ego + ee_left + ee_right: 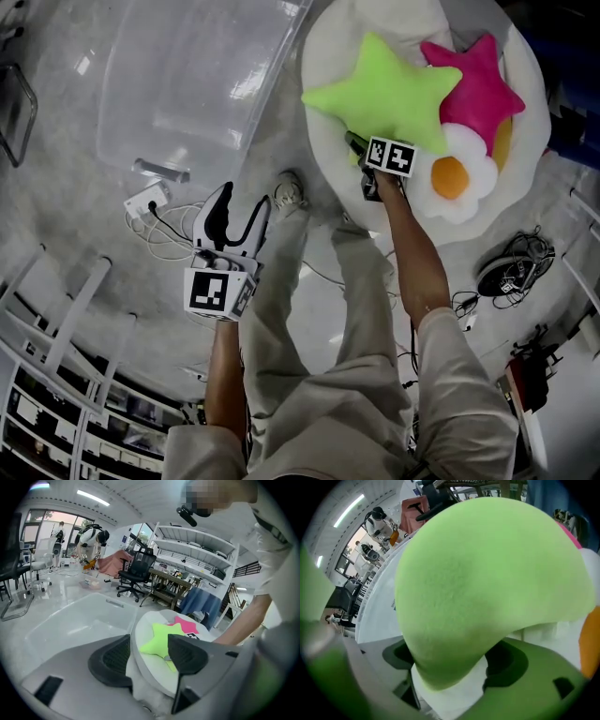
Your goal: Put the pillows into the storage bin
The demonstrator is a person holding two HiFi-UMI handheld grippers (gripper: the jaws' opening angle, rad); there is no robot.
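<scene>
A lime-green star pillow (384, 94) lies on a big white round cushion (328, 56), overlapping a pink star pillow (478, 89) and a white flower pillow with an orange centre (459, 178). My right gripper (356, 150) points steeply down at the green star's near point. In the right gripper view that point (487, 573) fills the space between the wide jaws, which stand open around it (450, 660). My left gripper (242, 211) hangs open and empty over the floor, below the clear storage bin (187, 84). Its view shows the bin (70, 620) and the star pillows (159, 639) beyond its jaws (150, 656).
A white power strip with cables (145, 202) lies on the floor beside the bin. More cables and a dark headset (506, 272) sit at the right. White shelving (56, 375) runs along the lower left. The person's shoe (291, 192) stands between bin and cushion.
</scene>
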